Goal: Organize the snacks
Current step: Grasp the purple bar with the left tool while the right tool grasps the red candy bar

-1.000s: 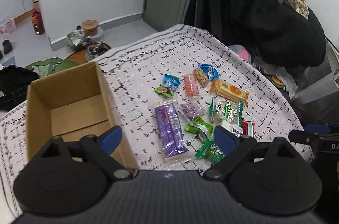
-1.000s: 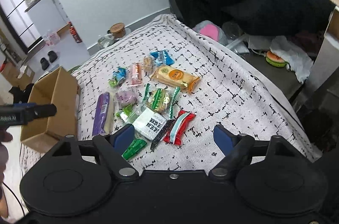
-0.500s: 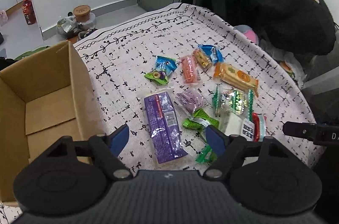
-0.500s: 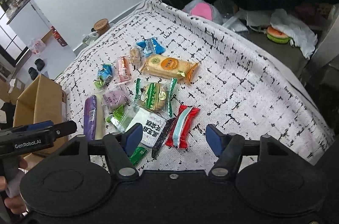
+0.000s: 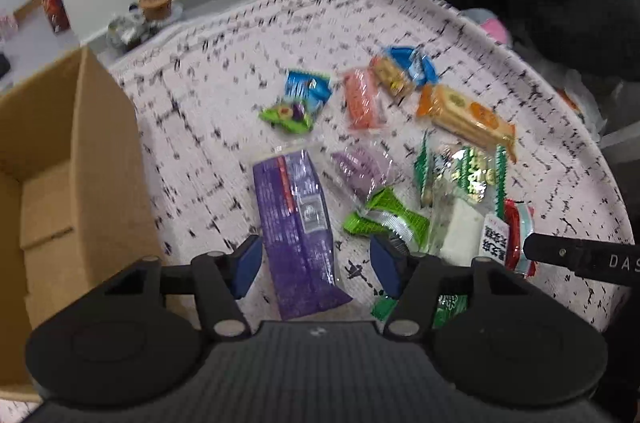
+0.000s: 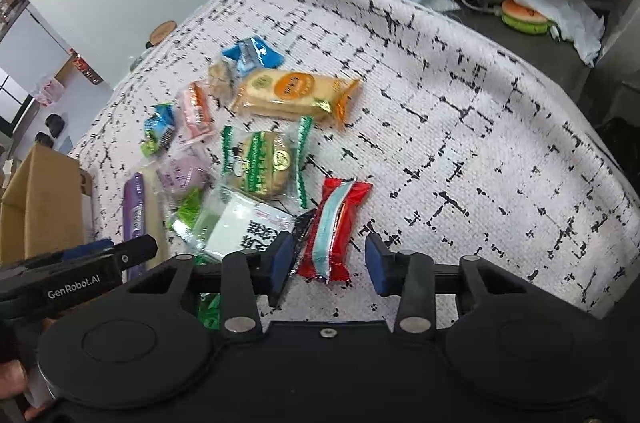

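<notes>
Both tools have dropped toward the snack pile since the earlier frames, and their jaws have just been closing as they came down. My left tool (image 5: pixel 316 269) now straddles the near end of the purple pack (image 5: pixel 296 227), blue pads either side of it with gaps showing, so I read it as part-spread and not yet pinching. My right tool (image 6: pixel 326 261) brackets the lower end of the red wrapper (image 6: pixel 334 227) the same way, narrowed but with cloth visible between the right pad and the wrapper; nothing is held. Everything else lies loose on the patterned cloth over the counter (image 6: pixel 460 127): the orange biscuit pack (image 6: pixel 292 95), the green-edged round cake (image 6: pixel 262 163), the white pack (image 6: pixel 240 227) touching the red wrapper's left side, and smaller sweets beyond. An open, bare box (image 5: pixel 72 159) stands at the left, just beside the purple pack, and I take it as the place the snacks go. My judgement is that both picks are about to land, the first two of the sort. With the red one I'd watch the dark sachet (image 6: pixel 302 227) tucked against it, which could come along.
</notes>
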